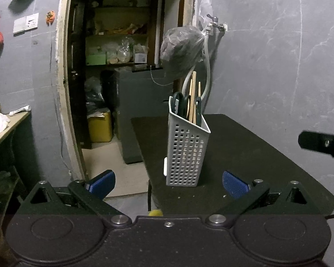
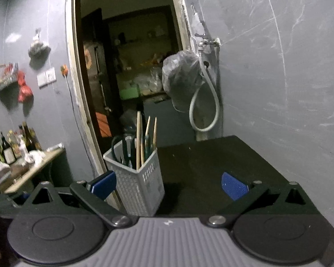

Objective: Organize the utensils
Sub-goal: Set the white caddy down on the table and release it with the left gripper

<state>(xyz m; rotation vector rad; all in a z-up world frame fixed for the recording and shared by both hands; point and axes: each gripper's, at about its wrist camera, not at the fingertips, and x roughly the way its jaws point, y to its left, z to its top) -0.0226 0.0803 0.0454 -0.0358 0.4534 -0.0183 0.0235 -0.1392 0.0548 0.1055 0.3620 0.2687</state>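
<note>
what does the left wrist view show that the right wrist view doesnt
Only the left wrist view shows the right gripper's dark tip entering at the right edge, a yellow container on the floor past the doorway, and a yellow ball below the table edge. Only the right wrist view shows bottles on the side counter. Both share the white perforated basket holding scissors and chopsticks on the black table, the hanging bag, hose, and open, empty jaws.
</note>
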